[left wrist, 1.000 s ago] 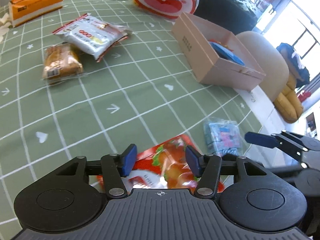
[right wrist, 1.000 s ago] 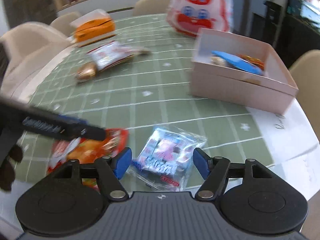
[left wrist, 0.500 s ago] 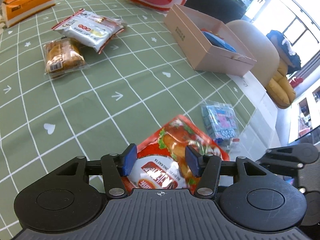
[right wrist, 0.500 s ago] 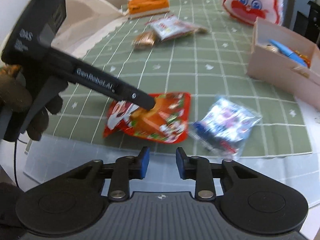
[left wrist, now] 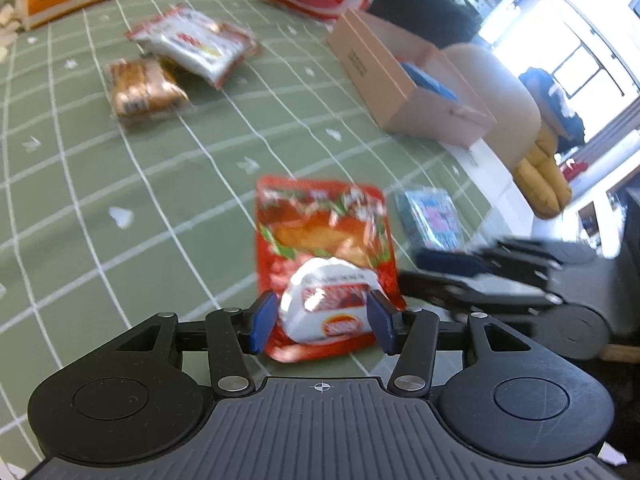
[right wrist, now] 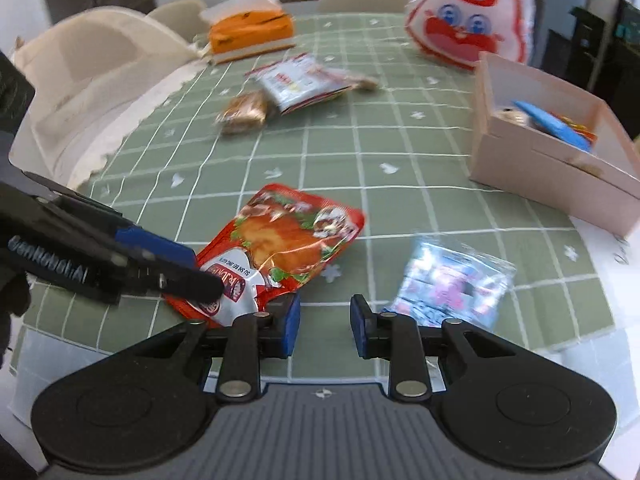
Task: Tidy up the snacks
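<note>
Two hand-held grippers converge: my left hand-held gripper (left wrist: 320, 322) now brackets the red snack pouch's (left wrist: 326, 240) near end on the surface (left wrist: 160, 168), fingers unclosed; my right hand-held gripper (right wrist: 325, 330), reopened halfway, hangs empty. Pickup looks imminent, pink box (right wrist: 548, 172) likely next.

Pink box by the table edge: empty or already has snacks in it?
Not empty. The right wrist view shows the open pink box holding a blue packet and some orange-wrapped pieces; how many is unclear.
</note>
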`<state>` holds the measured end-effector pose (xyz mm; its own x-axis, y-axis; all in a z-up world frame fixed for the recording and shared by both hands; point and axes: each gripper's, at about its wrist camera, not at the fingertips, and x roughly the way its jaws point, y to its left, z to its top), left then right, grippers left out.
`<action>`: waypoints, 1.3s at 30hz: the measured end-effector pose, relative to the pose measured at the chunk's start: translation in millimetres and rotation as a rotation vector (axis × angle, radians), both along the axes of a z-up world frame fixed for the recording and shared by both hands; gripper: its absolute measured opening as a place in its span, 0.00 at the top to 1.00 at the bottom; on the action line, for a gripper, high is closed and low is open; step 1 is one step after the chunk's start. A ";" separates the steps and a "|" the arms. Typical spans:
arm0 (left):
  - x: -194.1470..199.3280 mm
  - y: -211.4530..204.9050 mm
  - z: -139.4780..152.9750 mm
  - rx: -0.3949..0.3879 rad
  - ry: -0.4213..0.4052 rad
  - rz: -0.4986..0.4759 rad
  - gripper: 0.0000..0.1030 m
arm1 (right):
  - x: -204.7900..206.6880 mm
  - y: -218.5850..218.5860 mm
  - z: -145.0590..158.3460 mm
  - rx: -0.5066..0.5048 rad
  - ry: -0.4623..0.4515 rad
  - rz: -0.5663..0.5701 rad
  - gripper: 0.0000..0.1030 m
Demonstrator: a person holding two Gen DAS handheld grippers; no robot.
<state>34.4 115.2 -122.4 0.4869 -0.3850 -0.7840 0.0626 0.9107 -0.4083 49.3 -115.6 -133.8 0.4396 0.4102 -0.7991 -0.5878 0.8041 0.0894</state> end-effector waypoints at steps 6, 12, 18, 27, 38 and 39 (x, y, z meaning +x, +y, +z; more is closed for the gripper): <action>12.9 14.8 -8.5 -0.007 0.007 0.061 0.46 | -10.7 -15.6 21.4 0.118 -0.003 -0.083 0.73; 24.5 7.8 -12.6 -0.048 -0.013 0.065 0.46 | -9.6 10.2 -9.6 0.038 0.004 -0.066 0.74; 31.9 -9.9 -10.8 -0.030 -0.002 0.042 0.45 | -4.3 -2.5 -13.4 0.046 0.025 -0.081 0.74; 30.2 -14.0 -4.8 -0.076 0.023 0.041 0.54 | -5.5 -7.8 -16.8 0.064 0.008 -0.072 0.74; 45.5 -33.0 -16.5 -0.143 0.001 0.055 0.45 | -11.4 -16.9 -18.1 0.078 -0.023 -0.059 0.74; 48.1 -32.8 -19.0 -0.158 -0.011 0.071 0.46 | -12.1 -16.5 -18.2 0.075 -0.027 -0.058 0.74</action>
